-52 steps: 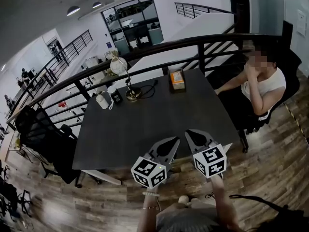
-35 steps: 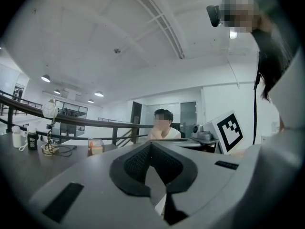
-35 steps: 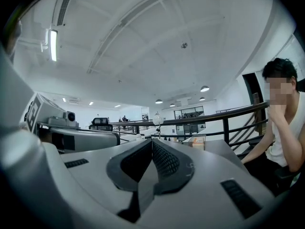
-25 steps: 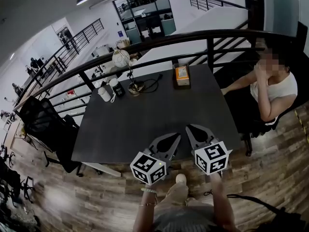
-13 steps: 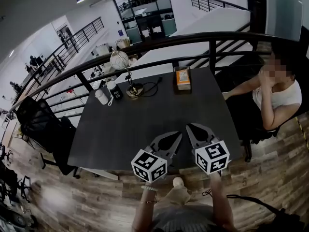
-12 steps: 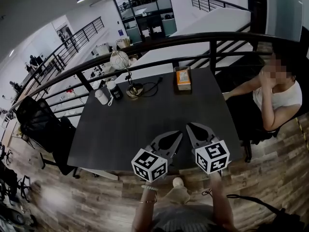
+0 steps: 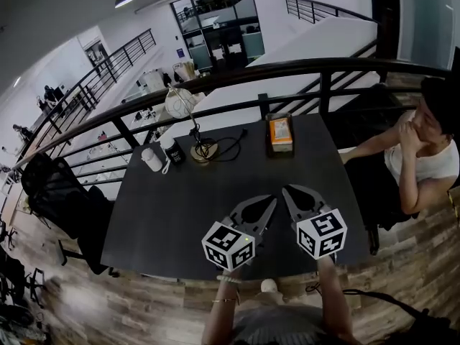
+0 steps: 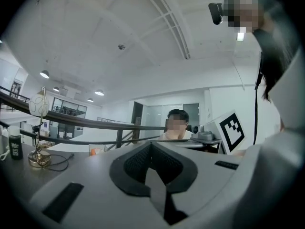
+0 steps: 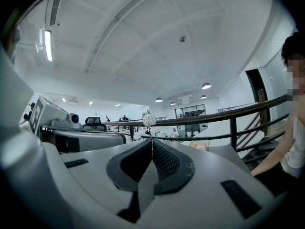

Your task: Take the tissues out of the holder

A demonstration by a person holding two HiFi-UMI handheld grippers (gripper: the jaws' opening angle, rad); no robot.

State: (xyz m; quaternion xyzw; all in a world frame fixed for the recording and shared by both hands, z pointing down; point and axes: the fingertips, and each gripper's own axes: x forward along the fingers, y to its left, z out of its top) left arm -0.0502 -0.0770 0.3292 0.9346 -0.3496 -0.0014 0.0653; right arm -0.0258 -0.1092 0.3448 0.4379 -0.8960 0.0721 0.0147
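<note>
The tissue holder [image 7: 279,134], a dark box with an orange tissue pack in it, stands at the far edge of the dark table [image 7: 215,192]. It shows small and far off in the left gripper view [image 8: 96,150] and the right gripper view [image 9: 200,146]. My left gripper [image 7: 271,201] and right gripper [image 7: 288,190] hover side by side over the table's near part, well short of the holder. Both are shut with nothing between the jaws, as seen in the left gripper view [image 8: 151,144] and the right gripper view [image 9: 152,140].
A globe lamp [image 7: 180,103] with a gold base [image 7: 202,149], a cable [image 7: 230,146], a white cup [image 7: 152,158] and a small dark bottle [image 7: 175,154] stand at the table's far left. A person [image 7: 424,149] sits at the right side. A black railing [image 7: 287,70] runs behind; a black chair [image 7: 57,200] stands left.
The view has come a little closer to the table, so the tissue holder sits lower and larger in the head view. Both grippers stay shut and side by side.
</note>
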